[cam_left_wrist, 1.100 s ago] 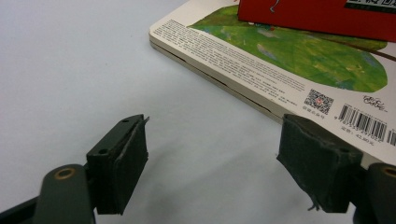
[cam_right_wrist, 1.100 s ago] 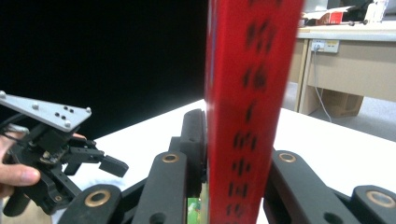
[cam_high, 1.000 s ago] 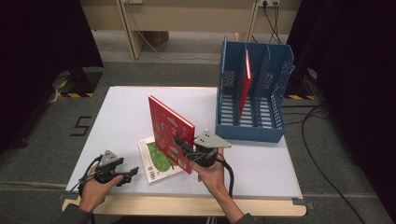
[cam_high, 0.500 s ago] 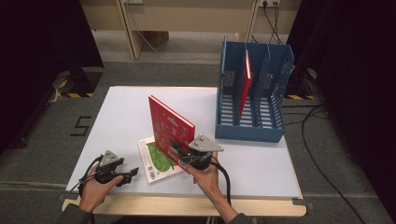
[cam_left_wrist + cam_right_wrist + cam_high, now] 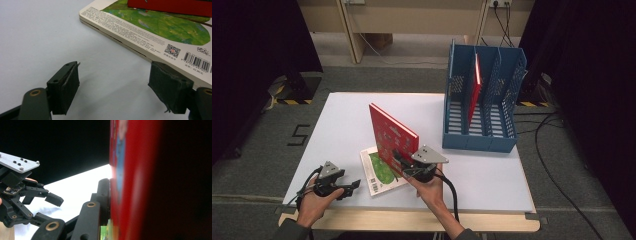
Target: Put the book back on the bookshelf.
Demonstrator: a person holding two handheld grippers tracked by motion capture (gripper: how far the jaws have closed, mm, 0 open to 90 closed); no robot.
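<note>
Three books in all; one red book (image 5: 391, 136) is clamped upright in the right gripper (image 5: 404, 165), drawn back a little towards the person over the last second.
It stands over the green book (image 5: 379, 169) lying flat; one red book (image 5: 475, 84) sits in the blue rack (image 5: 479, 134) beyond; likely next for the rack; the left gripper (image 5: 348, 187) waits beside the green book, jaws wide, empty.
</note>
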